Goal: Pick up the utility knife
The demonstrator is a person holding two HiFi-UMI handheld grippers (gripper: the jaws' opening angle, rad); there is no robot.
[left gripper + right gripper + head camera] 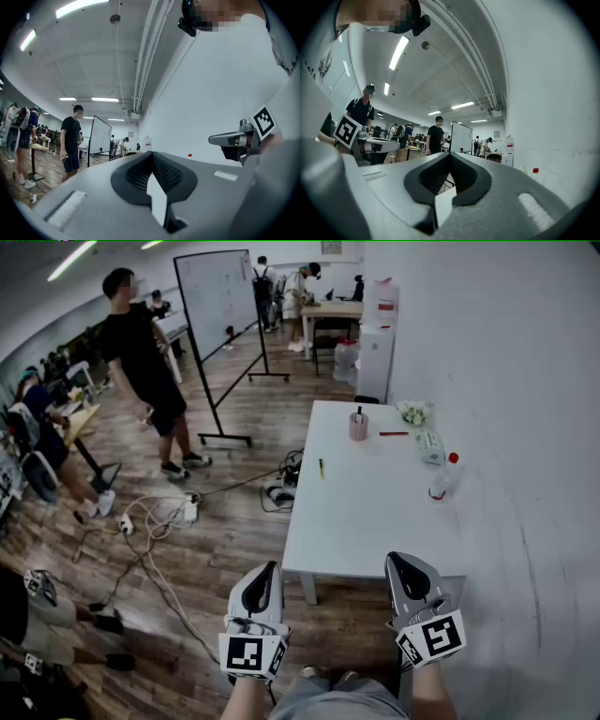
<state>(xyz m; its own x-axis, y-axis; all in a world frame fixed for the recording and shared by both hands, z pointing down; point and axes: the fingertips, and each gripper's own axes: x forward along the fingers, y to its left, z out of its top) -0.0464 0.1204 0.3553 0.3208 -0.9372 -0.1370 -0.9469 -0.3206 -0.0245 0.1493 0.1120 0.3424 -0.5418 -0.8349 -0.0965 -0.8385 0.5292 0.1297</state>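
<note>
- Head view: utility knife (321, 468) on the white table (375, 521), close by its left edge, bare tabletop all round it; cup (358, 426) farther back, bottle (442, 479) near the right edge. Left gripper (264, 579) and right gripper (405, 573) short of the near edge, well apart from the utility knife.
- Left gripper view: jaws pressed together, nothing between.
- Right gripper view: jaws likewise clenched on nothing; open room ahead.
</note>
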